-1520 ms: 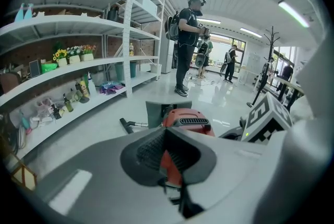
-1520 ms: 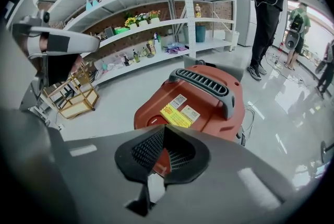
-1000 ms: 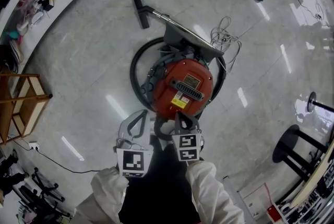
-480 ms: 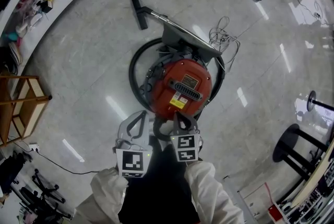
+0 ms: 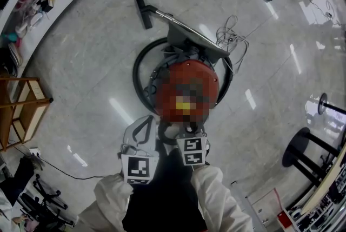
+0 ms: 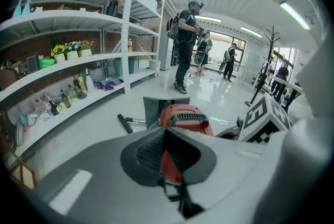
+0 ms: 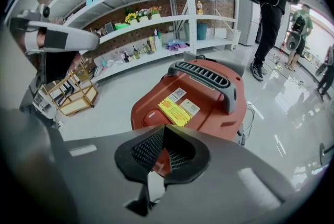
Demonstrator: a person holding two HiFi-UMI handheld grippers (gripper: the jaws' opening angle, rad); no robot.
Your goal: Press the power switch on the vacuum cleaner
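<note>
The red canister vacuum cleaner (image 5: 186, 90) stands on the floor just ahead of both grippers. Its black handle (image 7: 209, 79) and yellow label (image 7: 175, 112) show in the right gripper view, with a red oval switch (image 7: 152, 117) at its near left edge. My right gripper (image 7: 164, 127) is shut and empty, its tip just above the canister's near edge, right of the switch (image 5: 189, 127). My left gripper (image 5: 141, 129) is also shut and empty, held to the left of the canister, which it sees ahead (image 6: 182, 116).
A black hose (image 5: 139, 71) loops round the canister's left side. The wand and floor nozzle (image 5: 145, 12) lie beyond it, next to a white cable (image 5: 232, 36). A wooden rack (image 5: 21, 106) stands left, a black stool base (image 5: 305, 152) right. People (image 6: 185, 40) stand farther off.
Both grippers stay in almost the same places. The vacuum cleaner sits slightly higher in the head view than a second ago.
</note>
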